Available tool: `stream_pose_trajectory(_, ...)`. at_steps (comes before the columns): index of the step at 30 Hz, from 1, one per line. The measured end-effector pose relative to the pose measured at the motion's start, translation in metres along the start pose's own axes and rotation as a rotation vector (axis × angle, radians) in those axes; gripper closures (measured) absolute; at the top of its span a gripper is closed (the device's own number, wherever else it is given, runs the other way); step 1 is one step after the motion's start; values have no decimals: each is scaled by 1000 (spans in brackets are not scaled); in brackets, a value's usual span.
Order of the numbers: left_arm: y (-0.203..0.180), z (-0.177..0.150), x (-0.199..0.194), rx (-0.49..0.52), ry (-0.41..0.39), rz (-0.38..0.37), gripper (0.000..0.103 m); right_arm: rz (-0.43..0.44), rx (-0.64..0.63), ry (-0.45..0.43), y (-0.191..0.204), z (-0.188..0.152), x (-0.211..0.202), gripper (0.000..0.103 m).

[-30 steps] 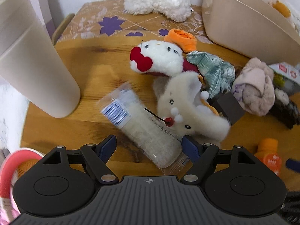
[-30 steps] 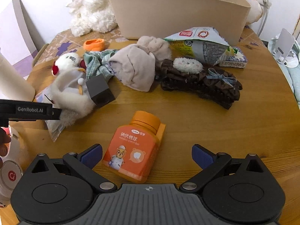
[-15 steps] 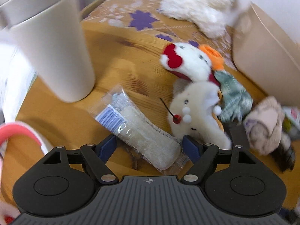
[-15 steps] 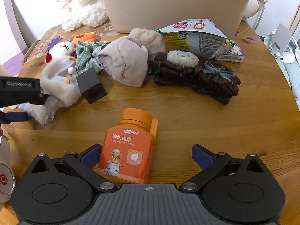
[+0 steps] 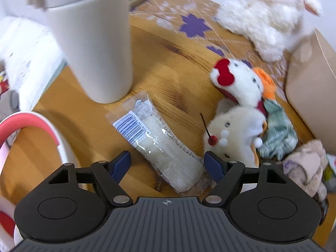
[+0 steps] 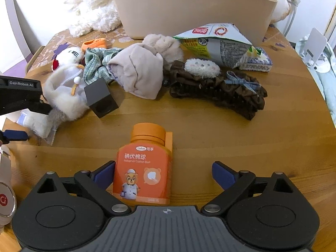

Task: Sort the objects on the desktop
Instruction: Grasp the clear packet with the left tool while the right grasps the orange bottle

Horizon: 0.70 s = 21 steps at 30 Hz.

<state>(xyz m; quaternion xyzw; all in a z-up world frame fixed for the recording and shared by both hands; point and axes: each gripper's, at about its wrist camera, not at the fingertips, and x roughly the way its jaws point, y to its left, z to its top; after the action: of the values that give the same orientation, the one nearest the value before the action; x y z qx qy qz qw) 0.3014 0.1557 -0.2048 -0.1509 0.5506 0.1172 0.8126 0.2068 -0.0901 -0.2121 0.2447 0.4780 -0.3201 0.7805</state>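
left gripper [image 5: 167, 164] swung leftward, right gripper [image 6: 163, 173] closer around orange bottle [image 6: 145, 163]

The bottle [image 6: 145, 163] is laid flat on the worktop [image 6: 210, 126], cap pointing away, between the spread jaws of the right gripper [image 6: 163, 173] and nearer the left one. Behind it, a cube [image 6: 100, 98] is leaned against a plush toy [image 6: 63, 92]. A cloth bundle [image 6: 140, 73] is placed right of the cube, then a frilled band [image 6: 220, 88]. A snack bag [image 6: 214, 42] lies behind the band, before the bin [image 6: 193, 8]. In the left wrist view, a wrapped packet [image 5: 159, 142] lies diagonally between the jaws of the left gripper [image 5: 168, 164], before an upright tumbler [image 5: 92, 42].
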Motion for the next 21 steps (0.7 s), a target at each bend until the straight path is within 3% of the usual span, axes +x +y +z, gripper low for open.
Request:
stream_pose_trajectory(6,7,5,-8,-46,-31,-5,24,5,3,3,0,1,1,5)
stream_pose_trajectory(10,5,10,8,-44,36,7,22,2,-4,4,0,2,2,5)
stream_pose_trajectory(16,-14,4,15,65,9,82,21,-1,-11,-2,-2,4,3,7)
stream_pose_trajectory(19,-17,-2,15,116,0,96,23,6,-15,-3,-5,5,4,11)
stream_pose_trajectory(21,-16,-5,12,127,-10,90,29,18,-14,-4,-7,6,4,21)
